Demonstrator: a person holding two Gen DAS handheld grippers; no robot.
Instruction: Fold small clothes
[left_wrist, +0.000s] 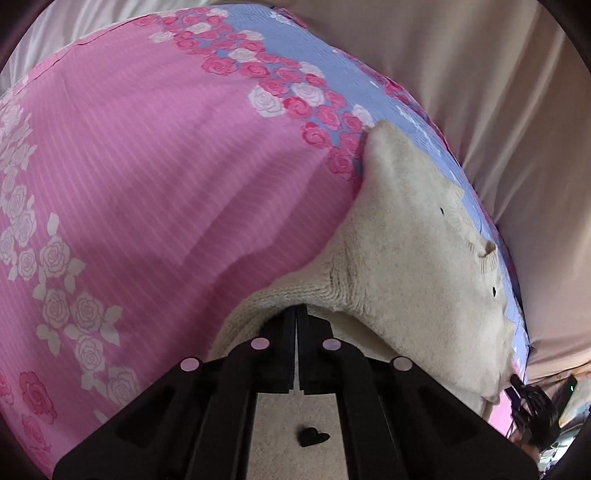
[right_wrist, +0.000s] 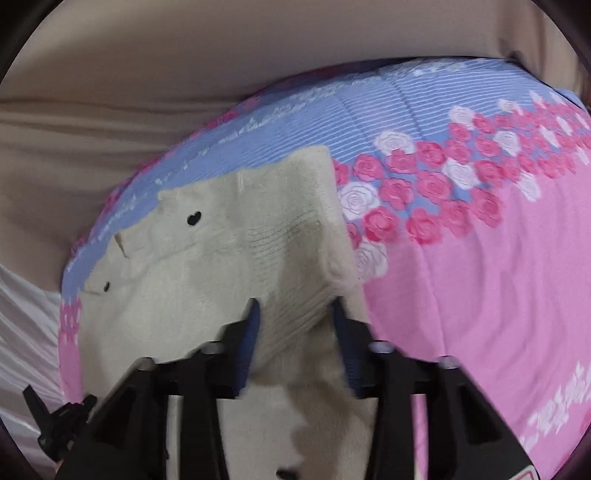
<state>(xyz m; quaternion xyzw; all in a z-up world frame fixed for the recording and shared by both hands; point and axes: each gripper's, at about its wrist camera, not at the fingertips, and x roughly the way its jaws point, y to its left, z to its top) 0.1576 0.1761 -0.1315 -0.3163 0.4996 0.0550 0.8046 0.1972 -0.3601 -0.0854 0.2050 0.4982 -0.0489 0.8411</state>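
While both my tools sit at the near edge of the cream fuzzy knit garment with small black heart marks (left_wrist: 417, 258), I judge I'm mid-fold: near edge gripped, ready to be carried over the rest of the cloth. The garment lies on the pink and blue rose-print bedsheet (left_wrist: 155, 177), far end reaching the blue band w/ the rose row, beige fabric beyond.

My left gripper (left_wrist: 297, 314): fingers (left_wrist: 286, 343) pinched together, only a thin slit between them, w/ the ribbed hem of the garment clamped at the tips.

My right gripper (right_wrist: 295, 310): fingers (right_wrist: 253, 325) stand moderately apart, a raised ribbed fold of the garment passing between them. Frame is blurred there, so I can't tell if the pads actually press the knit.

Next move, as I see it: right needs to close firmly on its fold, then both lift evenly and sweep toward the far end, keeping the edge taut so the soft knit doesn't sag or bunch.
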